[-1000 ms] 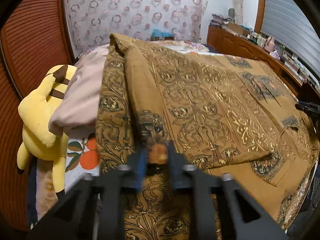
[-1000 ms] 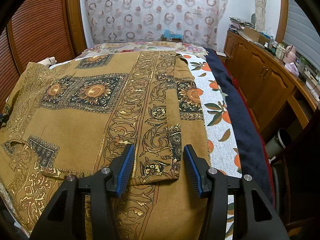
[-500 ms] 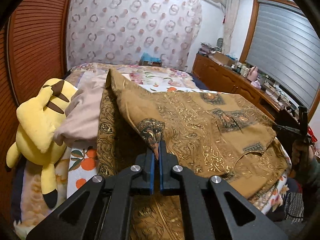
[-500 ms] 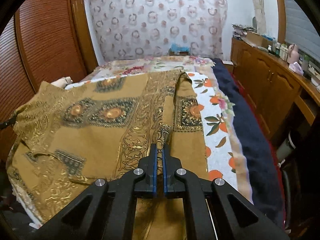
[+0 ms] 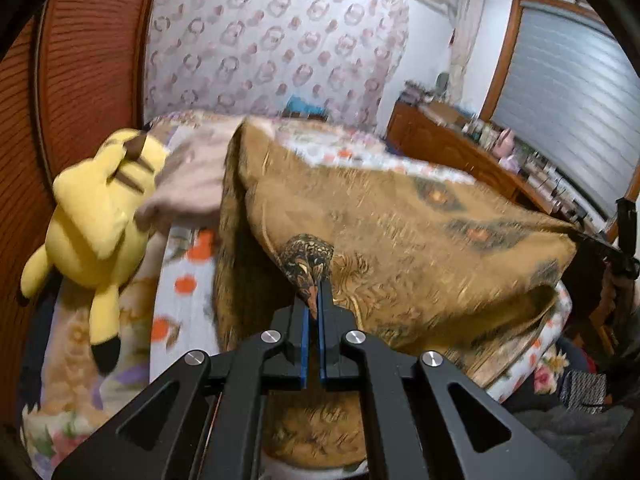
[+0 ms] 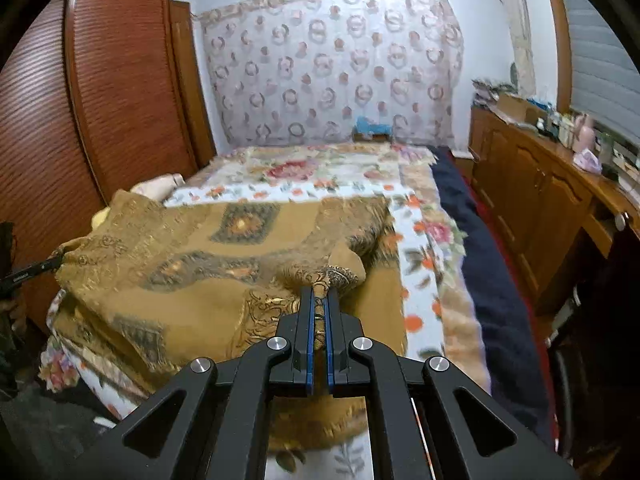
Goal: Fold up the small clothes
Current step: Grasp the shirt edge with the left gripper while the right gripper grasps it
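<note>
A brown, gold-patterned garment (image 5: 400, 240) (image 6: 224, 264) lies across the floral bed and is partly lifted off it. My left gripper (image 5: 314, 304) is shut on a patterned edge of the garment at its left side. My right gripper (image 6: 319, 298) is shut on a bunched fold at the garment's right side. Both pinched edges are raised, so the cloth hangs between them and sags onto the bed. At the far right of the left wrist view the other gripper (image 5: 622, 240) shows holding the cloth's far corner.
A yellow plush toy (image 5: 96, 224) and a beige pillow (image 5: 192, 184) lie at the bed's left side. The floral bedsheet (image 6: 320, 172) stretches to a patterned curtain (image 6: 332, 68). A wooden cabinet (image 6: 532, 184) with clutter runs along the right. A wooden wardrobe (image 6: 100, 92) stands left.
The right gripper went from open around the garment's edge to shut on it. Both grippers have risen and drawn back, lifting the garment off the bed and folding it toward me.
</note>
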`<state>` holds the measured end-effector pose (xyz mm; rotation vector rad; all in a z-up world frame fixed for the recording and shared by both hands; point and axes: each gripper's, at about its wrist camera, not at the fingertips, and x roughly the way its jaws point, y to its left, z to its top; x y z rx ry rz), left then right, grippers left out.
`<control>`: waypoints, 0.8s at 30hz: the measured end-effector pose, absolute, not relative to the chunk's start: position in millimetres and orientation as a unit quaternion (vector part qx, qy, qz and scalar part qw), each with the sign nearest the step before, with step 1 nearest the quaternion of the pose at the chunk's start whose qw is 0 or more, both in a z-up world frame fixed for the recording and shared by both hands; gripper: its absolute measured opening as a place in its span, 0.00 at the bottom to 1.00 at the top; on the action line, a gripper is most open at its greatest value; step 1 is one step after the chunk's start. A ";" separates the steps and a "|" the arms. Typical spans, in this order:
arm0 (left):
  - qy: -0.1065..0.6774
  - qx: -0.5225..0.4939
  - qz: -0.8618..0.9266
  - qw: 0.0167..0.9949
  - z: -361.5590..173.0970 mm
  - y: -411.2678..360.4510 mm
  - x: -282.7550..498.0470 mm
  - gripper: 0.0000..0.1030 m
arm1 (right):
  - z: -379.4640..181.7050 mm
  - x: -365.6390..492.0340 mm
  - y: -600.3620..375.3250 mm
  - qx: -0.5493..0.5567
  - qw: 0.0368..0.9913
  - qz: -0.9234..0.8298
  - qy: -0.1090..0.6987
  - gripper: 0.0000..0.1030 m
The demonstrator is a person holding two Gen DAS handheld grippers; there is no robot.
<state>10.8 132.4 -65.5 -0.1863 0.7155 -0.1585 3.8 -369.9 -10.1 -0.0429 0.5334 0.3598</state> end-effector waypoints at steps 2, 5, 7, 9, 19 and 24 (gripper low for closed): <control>0.364 -0.093 -0.075 0.924 -78.1 133.7 10.5 0.04 | -26.4 6.2 -368.4 -0.028 0.944 0.165 0.284 0.04; 0.379 -0.092 -0.070 0.918 -89.4 134.5 11.9 0.04 | -45.3 11.3 -363.7 -0.035 0.938 0.158 0.307 0.04; 0.383 -0.090 -0.066 0.917 -91.7 134.1 12.0 0.04 | -54.6 14.8 -362.0 -0.041 0.936 0.151 0.317 0.04; 0.387 -0.089 -0.063 0.915 -92.2 132.9 11.7 0.05 | -58.4 20.0 -358.2 -0.045 0.934 0.142 0.325 0.04; 0.387 -0.083 -0.050 0.917 -92.5 134.8 10.5 0.56 | -46.3 12.6 -351.7 -0.042 0.939 0.129 0.317 0.23; 0.382 -0.083 -0.052 0.919 -92.4 134.8 9.1 0.78 | -44.7 4.6 -357.2 -0.043 0.943 0.122 0.307 0.33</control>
